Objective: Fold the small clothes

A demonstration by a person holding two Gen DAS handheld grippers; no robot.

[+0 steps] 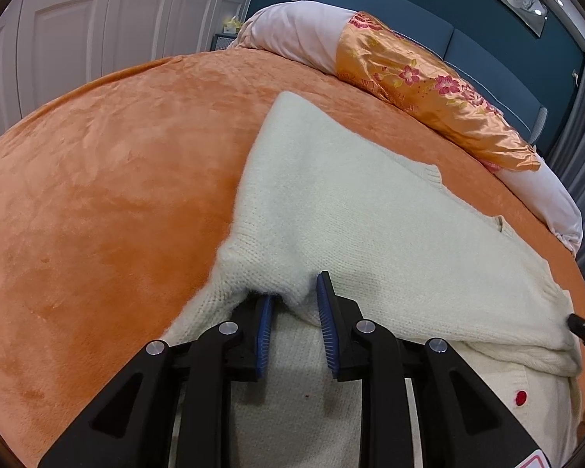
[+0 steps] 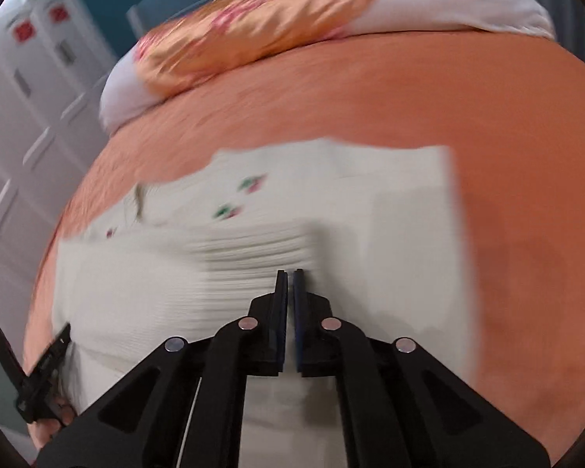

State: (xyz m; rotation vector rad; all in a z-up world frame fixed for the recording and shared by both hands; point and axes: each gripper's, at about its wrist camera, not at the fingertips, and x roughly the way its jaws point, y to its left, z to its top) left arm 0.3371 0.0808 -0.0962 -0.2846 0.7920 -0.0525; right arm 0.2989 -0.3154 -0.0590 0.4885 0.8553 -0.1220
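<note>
Your left gripper [image 1: 296, 296], fingers apart, straddles a fold of the cream knitted sweater [image 1: 370, 210] on the orange plush bedspread [image 1: 97, 195]; your right gripper [image 2: 289, 277] pinches its ribbed edge.

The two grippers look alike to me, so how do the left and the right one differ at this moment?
The left gripper has its jaws apart, with a fold of the cream knitted sweater bunched between them; the right gripper has its jaws almost together. The left view is sharp, the right view is motion-blurred. Both are black with blue pads, and both are at the sweater on the orange blanket.
</note>
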